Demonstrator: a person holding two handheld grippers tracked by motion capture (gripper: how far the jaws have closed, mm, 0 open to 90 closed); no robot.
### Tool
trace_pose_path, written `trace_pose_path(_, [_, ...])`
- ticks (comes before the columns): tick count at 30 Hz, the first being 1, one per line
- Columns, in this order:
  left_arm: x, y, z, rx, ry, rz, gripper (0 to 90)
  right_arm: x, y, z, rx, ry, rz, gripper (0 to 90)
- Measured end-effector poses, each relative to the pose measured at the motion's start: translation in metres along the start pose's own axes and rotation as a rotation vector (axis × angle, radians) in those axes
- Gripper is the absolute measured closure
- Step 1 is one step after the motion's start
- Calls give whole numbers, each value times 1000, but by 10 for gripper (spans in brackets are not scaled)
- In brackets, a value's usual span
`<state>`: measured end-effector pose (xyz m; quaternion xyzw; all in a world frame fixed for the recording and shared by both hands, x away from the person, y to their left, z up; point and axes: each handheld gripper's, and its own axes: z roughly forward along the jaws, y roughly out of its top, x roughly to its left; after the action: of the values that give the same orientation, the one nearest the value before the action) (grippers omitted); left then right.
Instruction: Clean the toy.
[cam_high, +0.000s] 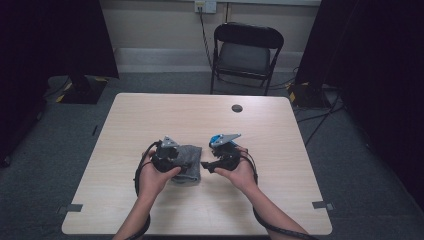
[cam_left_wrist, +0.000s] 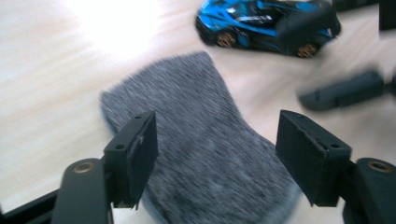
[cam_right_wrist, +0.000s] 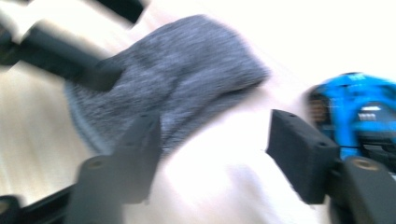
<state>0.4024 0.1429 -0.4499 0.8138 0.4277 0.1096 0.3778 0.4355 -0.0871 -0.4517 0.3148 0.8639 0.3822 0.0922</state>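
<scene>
Both tongs hover released over a grey cloth and a blue toy car on the tabletop.

The folded grey knitted cloth (cam_left_wrist: 205, 140) lies flat on the light wooden tabletop (cam_high: 150, 120), near its front middle. The left tongs (cam_left_wrist: 215, 158) hang above the cloth with jaws apart and nothing between the pads. The right tongs (cam_right_wrist: 219, 158) stand spread over bare wood just beside the cloth's edge, gripping nothing. The blue and black toy sports car (cam_left_wrist: 266, 25) sits on the tabletop just beyond the cloth, apart from it. A black folding chair (cam_high: 247, 52) stands behind the tabletop.
</scene>
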Motion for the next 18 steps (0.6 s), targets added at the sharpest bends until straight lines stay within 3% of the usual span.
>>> trace_pose_path(8, [-4, -17, 15, 44, 19, -27, 330, -37, 5, -24, -9, -128, 23, 197])
trace_pose_path(13, [-1, -20, 21, 54, 24, -24, 328, -62, -2, -22, 19, -165, 35, 172])
trace_pose_path(18, [2, -24, 25, 53, 14, -8, 334, -80, -8, -12, 53, -157, 33, 150])
